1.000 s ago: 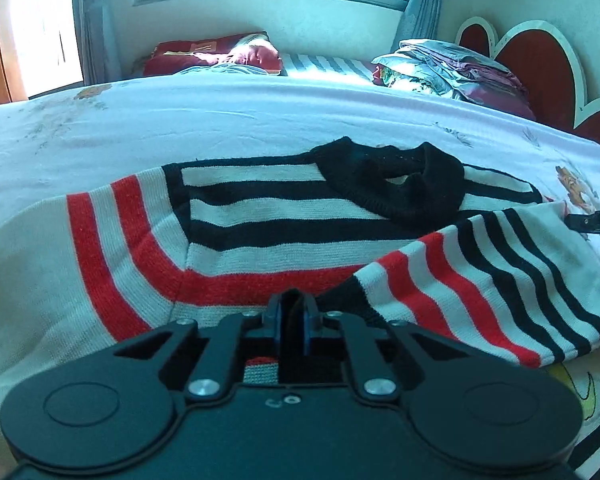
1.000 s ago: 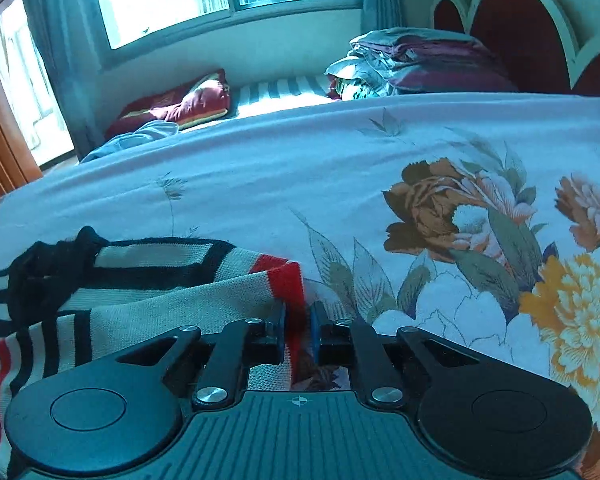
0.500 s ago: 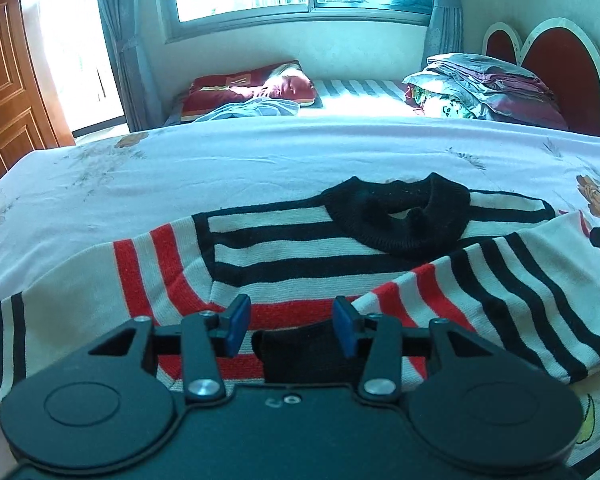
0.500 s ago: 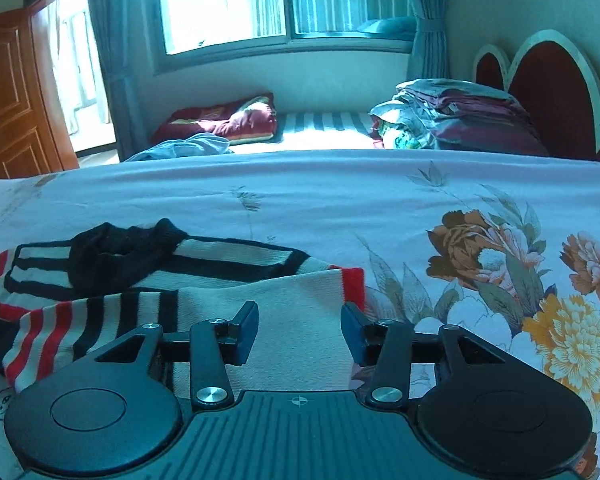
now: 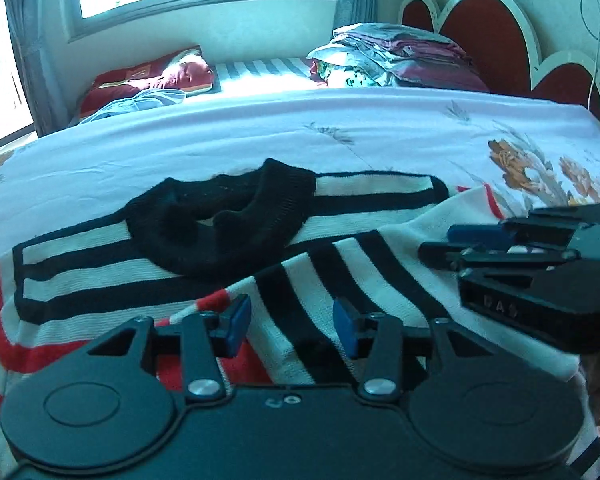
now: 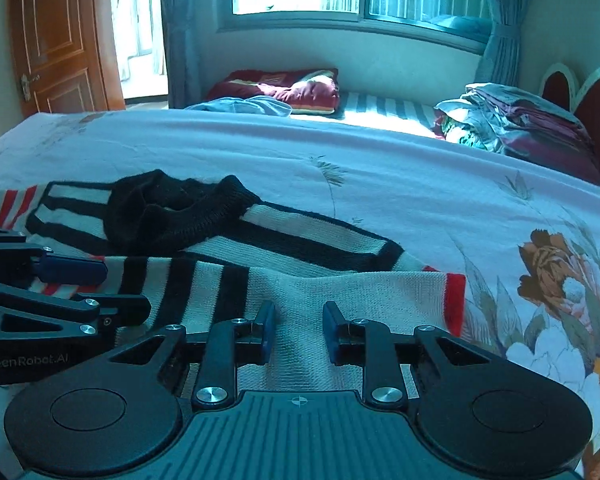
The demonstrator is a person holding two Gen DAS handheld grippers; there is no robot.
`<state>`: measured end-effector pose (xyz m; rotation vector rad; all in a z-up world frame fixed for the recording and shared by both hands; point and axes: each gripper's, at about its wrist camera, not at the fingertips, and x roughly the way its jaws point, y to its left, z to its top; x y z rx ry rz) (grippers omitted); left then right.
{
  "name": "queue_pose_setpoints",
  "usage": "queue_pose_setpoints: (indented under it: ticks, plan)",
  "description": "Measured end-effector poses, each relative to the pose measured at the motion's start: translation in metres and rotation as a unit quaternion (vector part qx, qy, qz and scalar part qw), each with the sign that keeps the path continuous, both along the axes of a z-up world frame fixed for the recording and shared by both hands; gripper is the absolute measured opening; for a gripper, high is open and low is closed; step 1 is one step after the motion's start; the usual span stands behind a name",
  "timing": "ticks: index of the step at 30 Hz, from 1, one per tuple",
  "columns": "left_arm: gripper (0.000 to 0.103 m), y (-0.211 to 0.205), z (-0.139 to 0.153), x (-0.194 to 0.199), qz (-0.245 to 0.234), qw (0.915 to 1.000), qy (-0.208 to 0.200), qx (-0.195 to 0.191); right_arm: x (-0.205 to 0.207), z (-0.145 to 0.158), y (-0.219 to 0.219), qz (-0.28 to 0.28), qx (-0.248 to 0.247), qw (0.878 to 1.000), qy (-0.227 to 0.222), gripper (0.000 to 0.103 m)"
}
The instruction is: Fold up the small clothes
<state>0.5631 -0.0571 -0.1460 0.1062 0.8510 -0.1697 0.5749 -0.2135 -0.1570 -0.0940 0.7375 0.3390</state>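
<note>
Left tongs [image 5: 288, 330] spread apart, nothing pinched, hanging over folded sleeve. Right tongs [image 6: 298, 332] been closing in just now but pads not touching, cream sleeve knit showing in gap, so released too. Striped sweater [image 6: 300, 248] lying flat on floral bedsheet [image 6: 380, 168], black collar [image 5: 220, 220] toward far side, right sleeve folded across body. Way back: stacked bedding [image 5: 396, 60], red pillow [image 6: 288, 88] under window.

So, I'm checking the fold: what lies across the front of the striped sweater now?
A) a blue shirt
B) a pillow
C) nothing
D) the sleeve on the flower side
D: the sleeve lies folded over the sweater body, its red cuff near the flowered sheet.
</note>
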Motion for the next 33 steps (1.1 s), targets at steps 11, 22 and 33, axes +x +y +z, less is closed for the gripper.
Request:
queue_pose_setpoints:
  ticks: [11,22,33]
  plan:
    - [0.047,0.023,0.01,-0.012,-0.002,0.9998,-0.004,0.019,0.021,0.008,-0.051,-0.089,0.004,0.995,0.035,0.024]
    - [0.046,0.03,0.008,-0.069,-0.001,0.9999,0.008,0.015,-0.092,0.016,-0.044,-0.084,-0.013,0.996,0.04,0.024]
    - [0.051,0.044,0.001,-0.072,0.001,0.9998,0.016,0.013,-0.115,0.005,-0.028,-0.083,-0.013,0.995,0.051,0.024]
